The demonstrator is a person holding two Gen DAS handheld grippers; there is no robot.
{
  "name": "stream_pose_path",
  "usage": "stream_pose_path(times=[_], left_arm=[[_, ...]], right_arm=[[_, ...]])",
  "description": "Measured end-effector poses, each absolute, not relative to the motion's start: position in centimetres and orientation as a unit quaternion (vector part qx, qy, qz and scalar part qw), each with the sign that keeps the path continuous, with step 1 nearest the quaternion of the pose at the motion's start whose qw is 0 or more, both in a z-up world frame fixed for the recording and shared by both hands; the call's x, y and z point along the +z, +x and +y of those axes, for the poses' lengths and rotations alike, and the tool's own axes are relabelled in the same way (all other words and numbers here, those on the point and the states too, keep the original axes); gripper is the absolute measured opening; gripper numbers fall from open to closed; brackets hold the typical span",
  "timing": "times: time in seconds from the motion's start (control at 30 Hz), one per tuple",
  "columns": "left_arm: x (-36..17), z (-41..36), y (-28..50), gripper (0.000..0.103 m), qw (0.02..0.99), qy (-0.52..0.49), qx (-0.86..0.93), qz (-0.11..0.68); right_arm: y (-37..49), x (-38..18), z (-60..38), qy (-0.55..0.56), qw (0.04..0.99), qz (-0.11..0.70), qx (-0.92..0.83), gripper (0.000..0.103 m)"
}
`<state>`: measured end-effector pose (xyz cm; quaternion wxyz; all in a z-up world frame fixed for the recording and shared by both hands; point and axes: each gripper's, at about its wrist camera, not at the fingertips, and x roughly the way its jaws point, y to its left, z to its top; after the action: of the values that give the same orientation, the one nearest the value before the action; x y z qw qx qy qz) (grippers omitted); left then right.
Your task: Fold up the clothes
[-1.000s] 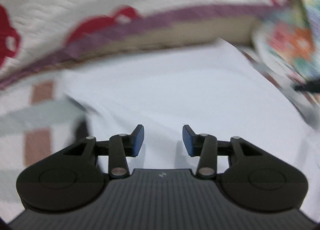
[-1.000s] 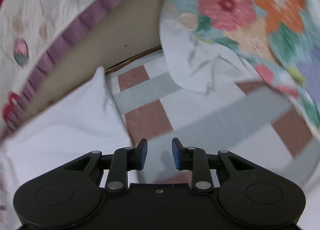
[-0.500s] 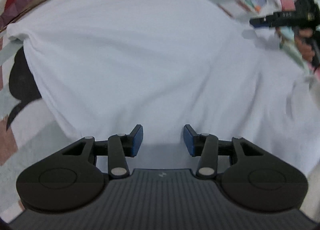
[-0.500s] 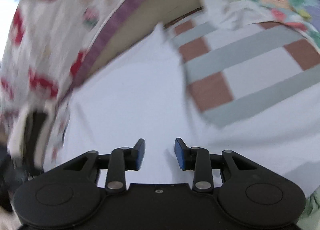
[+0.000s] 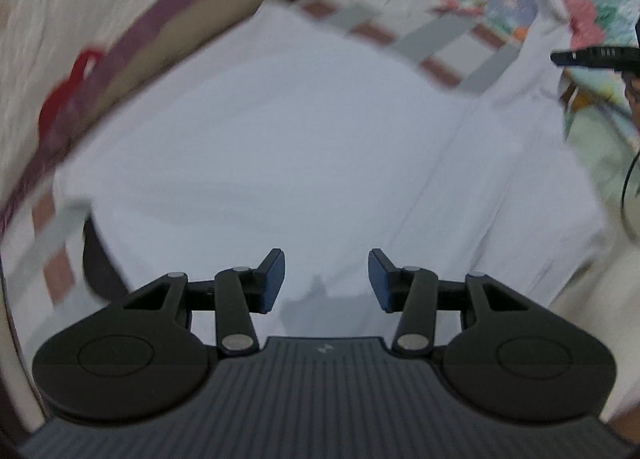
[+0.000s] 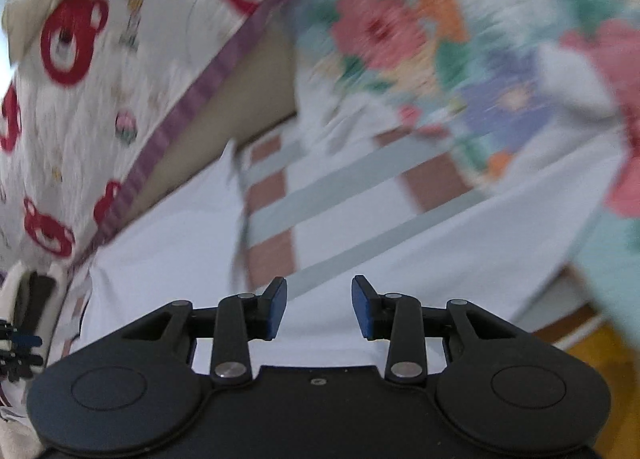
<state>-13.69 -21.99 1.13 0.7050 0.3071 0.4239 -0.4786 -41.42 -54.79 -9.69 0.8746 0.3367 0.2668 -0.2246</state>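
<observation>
A white garment (image 5: 280,139) lies spread flat on the checked bedsheet (image 5: 436,39), with a long fold line down its right part. My left gripper (image 5: 326,275) hovers above its near edge, open, with nothing between the blue pads. The right gripper (image 5: 596,57) shows as a dark shape at the far right, above the garment's right corner. In the right wrist view the same garment (image 6: 160,259) fills the lower left. My right gripper (image 6: 319,299) is open and empty over white cloth beside the sheet (image 6: 340,195). The left gripper (image 6: 20,343) peeks in at the left edge.
A bear-patterned blanket (image 5: 60,19) with a purple border (image 6: 192,99) rises along the garment's far left side. A floral quilt (image 6: 440,39) is bunched at the back right. A strip of orange floor (image 6: 592,347) shows past the bed's edge at lower right.
The left view has drawn back and up, from the garment's far edge to nearly the whole garment. The right gripper's jaws stand wider, and its view swung across the garment and sheet.
</observation>
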Motion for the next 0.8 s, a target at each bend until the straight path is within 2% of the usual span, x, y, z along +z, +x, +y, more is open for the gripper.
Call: stream_pose_path(times=[0.13,0.23,0.4,0.53,0.6,0.8], left_arm=[[2.4,-28.2,-16.6,0.046,0.705,0.295,-0.497,0.412],[2.1,-33.0,-18.8,0.046,0.695,0.283,-0.517,0.411],[-0.1,-38.1,-22.0,0.046,0.684,0.296,-0.534,0.399],[-2.7,-39.6,-23.8,0.046,0.666,0.332,-0.506,0.436],[-3.5,-39.3,-24.3,0.046,0.665,0.338,-0.499,0.442],[-2.4,-37.0,-22.6,0.046,0.693,0.289,-0.477,0.457]], right_arm=[[-45.6,-8.9,-58.0,0.326,0.877,0.243,-0.255,0.041],[-47.2,-8.4,-59.5,0.278,0.880,0.254,-0.290,0.041],[-47.7,-8.5,-62.0,0.206,0.869,0.280,-0.352,0.041],[-47.0,-9.3,-63.7,0.157,0.854,0.303,-0.393,0.047],[-47.3,-10.0,-64.6,0.179,0.844,0.296,-0.411,0.052],[-48.0,-13.1,-66.8,0.299,0.824,0.222,-0.427,0.055]])
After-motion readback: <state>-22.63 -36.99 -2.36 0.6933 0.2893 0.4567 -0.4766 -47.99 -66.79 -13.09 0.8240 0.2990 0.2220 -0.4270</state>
